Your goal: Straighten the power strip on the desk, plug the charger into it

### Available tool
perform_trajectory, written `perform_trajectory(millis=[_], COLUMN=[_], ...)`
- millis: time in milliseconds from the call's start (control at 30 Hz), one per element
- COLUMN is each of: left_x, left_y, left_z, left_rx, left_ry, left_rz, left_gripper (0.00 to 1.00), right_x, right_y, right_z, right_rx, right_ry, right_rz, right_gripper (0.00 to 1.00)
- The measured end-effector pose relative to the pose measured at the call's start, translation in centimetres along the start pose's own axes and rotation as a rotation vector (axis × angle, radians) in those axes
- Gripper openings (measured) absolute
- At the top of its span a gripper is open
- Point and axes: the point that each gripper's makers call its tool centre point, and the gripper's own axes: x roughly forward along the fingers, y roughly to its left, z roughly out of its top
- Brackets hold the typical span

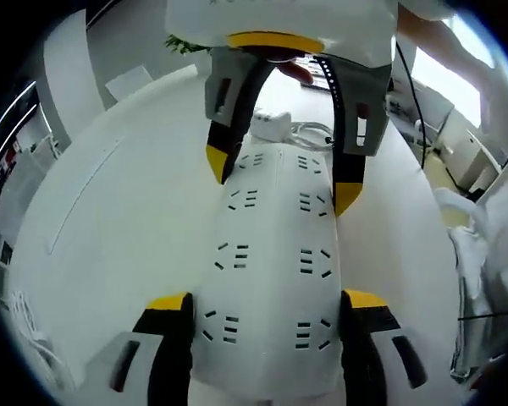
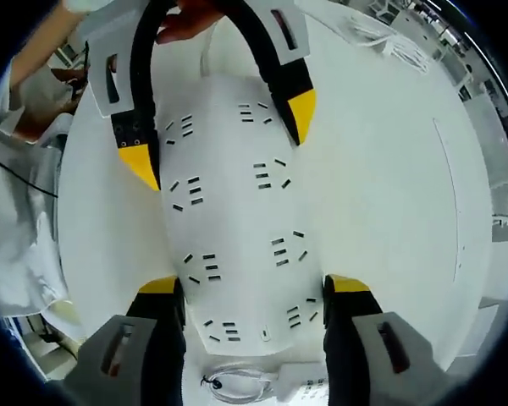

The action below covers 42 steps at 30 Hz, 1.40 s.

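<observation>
I get bright, even overhead light in both views. The white table (image 1: 110, 211) and white power strip (image 1: 271, 262) nearly wash together, with only faint shadows. Windows blow out at the left gripper view's upper right. Fisheye bending and softness grow toward the edges.

White desk (image 1: 110, 220) with a white power strip (image 1: 271, 254), white charger (image 1: 269, 125) and coiled cable (image 1: 309, 134).

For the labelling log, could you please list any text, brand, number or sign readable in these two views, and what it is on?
None can be read.
Power strip: socket slots, no print visible.
Charger: too small and blurred to tell.
Left gripper and right gripper: plain yellow tips, no marks.
</observation>
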Motion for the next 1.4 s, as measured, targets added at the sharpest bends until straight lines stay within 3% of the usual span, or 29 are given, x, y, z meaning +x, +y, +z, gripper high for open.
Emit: perform_trajectory(millis=[533,1033,1400], left_x=[-0.6,-0.6,-0.6], left_y=[0.0,0.0,0.0], left_z=[-0.9,-0.9,-0.8], left_rx=[0.07,0.078,0.079], left_ry=[0.046,0.048,0.05], left_rz=[-0.038,-0.043,-0.042], left_gripper=[0.7,0.7,0.7], right_x=[0.0,0.0,0.1], right_y=[1.0,1.1,1.1], right_z=[0.8,0.9,1.2], right_rx=[0.102,0.1,0.092], right_ry=[-0.02,-0.032,-0.16], right_rz=[-0.02,-0.018,0.0], right_gripper=[0.65,0.66,0.68])
